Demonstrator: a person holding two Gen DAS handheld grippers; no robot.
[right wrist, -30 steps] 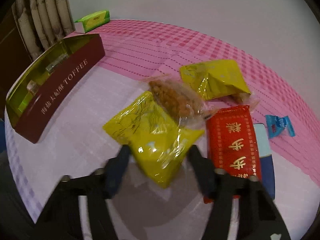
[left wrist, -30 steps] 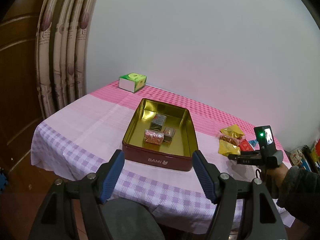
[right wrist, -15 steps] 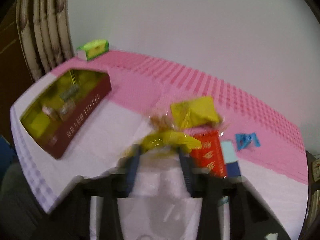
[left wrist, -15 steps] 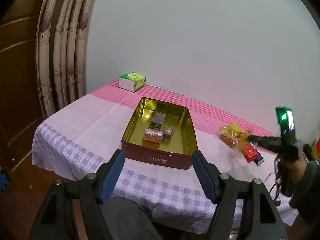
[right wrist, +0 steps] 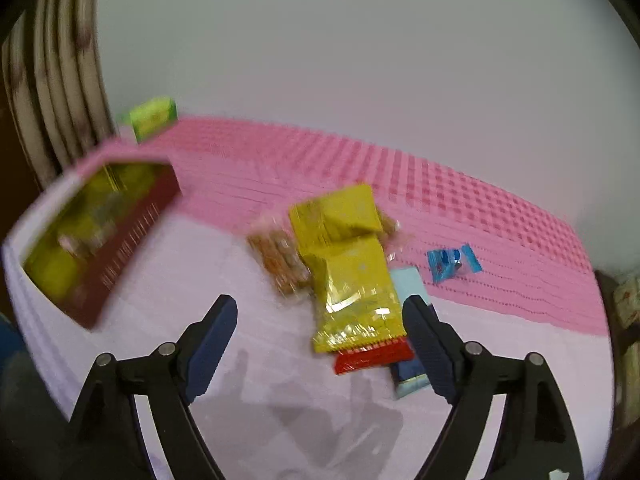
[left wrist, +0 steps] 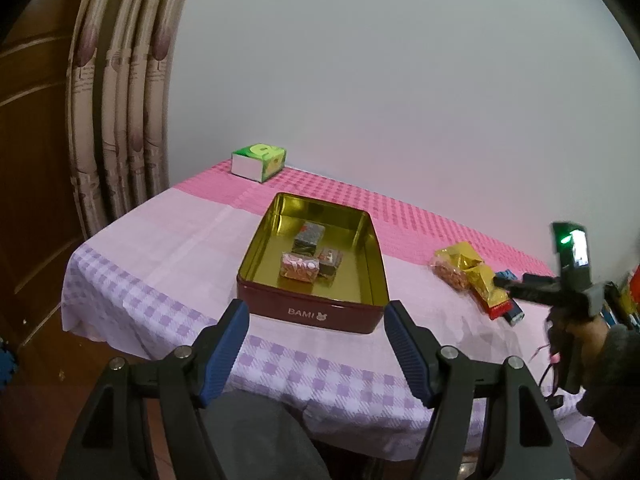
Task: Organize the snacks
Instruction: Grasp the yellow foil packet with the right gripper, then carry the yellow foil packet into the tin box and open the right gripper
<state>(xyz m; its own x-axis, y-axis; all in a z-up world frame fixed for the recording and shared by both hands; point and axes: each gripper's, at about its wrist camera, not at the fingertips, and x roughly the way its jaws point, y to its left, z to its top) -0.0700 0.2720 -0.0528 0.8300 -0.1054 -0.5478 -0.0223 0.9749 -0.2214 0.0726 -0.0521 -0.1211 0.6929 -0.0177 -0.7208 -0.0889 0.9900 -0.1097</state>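
Observation:
A dark red tin (left wrist: pixel 256 304) with a gold inside stands on the table and holds three small wrapped snacks (left wrist: pixel 301 266). It shows blurred at left in the right wrist view (right wrist: pixel 132 232). A pile of snacks lies to its right: a yellow packet (right wrist: pixel 354 292) on a red packet (right wrist: pixel 372 358), another yellow packet (right wrist: pixel 340 214), a clear bag of brown snacks (right wrist: pixel 278 260), a blue box (right wrist: pixel 408 286) and a blue candy (right wrist: pixel 452 262). My right gripper (right wrist: pixel 320 344) is open and empty just before the pile; it also shows in the left wrist view (left wrist: pixel 498 282). My left gripper (left wrist: pixel 316 350) is open and empty in front of the tin.
A green tissue box (left wrist: pixel 259 162) sits at the table's far left corner. A pink and lilac checked cloth (left wrist: pixel 160 240) covers the table. A curtain (left wrist: pixel 116 120) and a wooden door (left wrist: pixel 32 160) stand at left. The wall is close behind.
My right gripper held the yellow packet half a second ago; now it is open, and the packet lies on the red packet. The left gripper has not moved.

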